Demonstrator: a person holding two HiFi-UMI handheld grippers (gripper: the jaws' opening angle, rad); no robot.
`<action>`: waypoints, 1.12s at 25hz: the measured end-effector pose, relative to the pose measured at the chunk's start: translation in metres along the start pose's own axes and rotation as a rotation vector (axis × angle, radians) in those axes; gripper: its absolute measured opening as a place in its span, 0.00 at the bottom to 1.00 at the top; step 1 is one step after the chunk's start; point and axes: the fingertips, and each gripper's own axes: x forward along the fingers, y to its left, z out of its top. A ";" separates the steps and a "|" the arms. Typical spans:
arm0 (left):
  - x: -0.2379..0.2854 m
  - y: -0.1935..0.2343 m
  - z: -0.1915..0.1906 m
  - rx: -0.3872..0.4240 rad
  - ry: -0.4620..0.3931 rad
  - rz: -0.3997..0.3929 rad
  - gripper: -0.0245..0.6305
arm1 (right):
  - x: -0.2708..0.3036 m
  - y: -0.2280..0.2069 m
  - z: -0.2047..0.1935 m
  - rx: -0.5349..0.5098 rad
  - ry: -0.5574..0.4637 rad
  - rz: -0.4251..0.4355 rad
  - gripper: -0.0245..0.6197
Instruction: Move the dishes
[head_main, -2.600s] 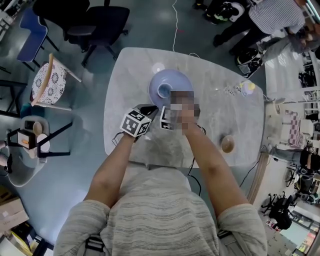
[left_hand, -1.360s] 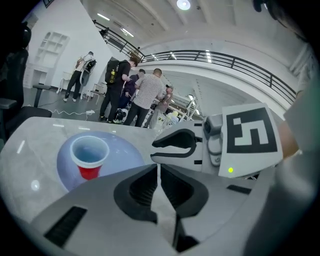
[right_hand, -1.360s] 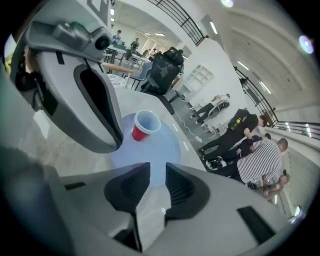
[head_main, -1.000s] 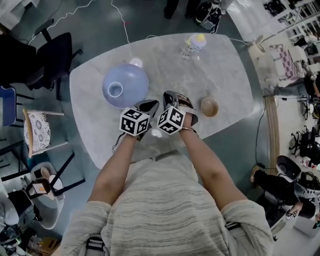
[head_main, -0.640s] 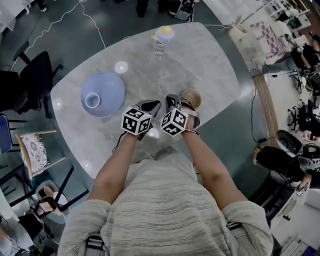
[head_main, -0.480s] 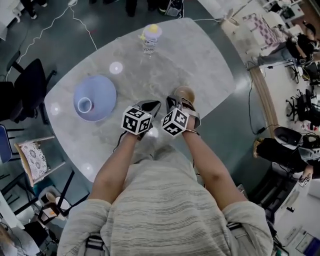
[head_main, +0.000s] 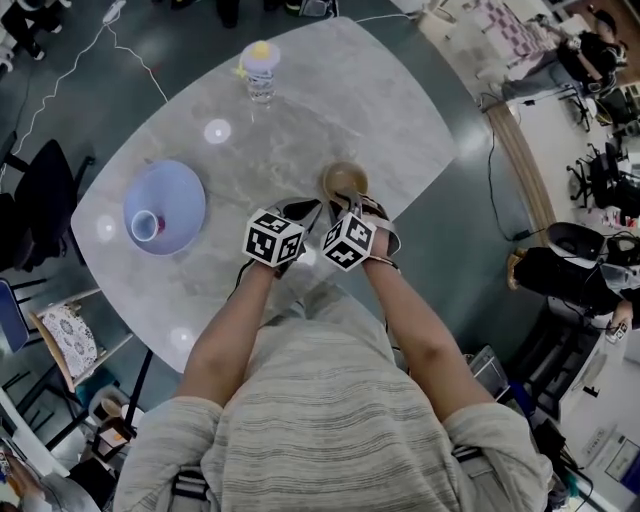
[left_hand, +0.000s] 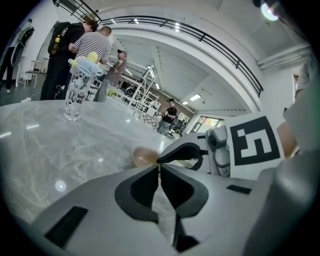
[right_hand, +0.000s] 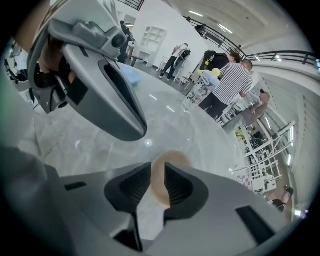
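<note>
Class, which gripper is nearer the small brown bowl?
Right. The right gripper, jaws just been opening, has the brown bowl straight ahead, showing in their gap. The left gripper, shut, is alongside, the bowl beyond its tips.

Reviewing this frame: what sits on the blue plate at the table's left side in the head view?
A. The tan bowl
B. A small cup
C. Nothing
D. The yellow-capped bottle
B: in the head view a small cup stands on the blue plate, while the tan bowl and the yellow-capped bottle stand apart from it on the table.
</note>
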 end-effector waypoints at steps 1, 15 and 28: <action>0.002 -0.001 -0.001 -0.001 0.006 -0.001 0.07 | 0.001 0.001 -0.003 -0.002 0.007 0.008 0.20; 0.007 0.010 -0.011 -0.024 0.035 0.021 0.07 | 0.035 0.013 -0.032 -0.224 0.145 0.015 0.12; -0.007 0.018 -0.013 -0.038 0.017 0.041 0.07 | 0.038 0.009 -0.037 -0.297 0.172 -0.055 0.08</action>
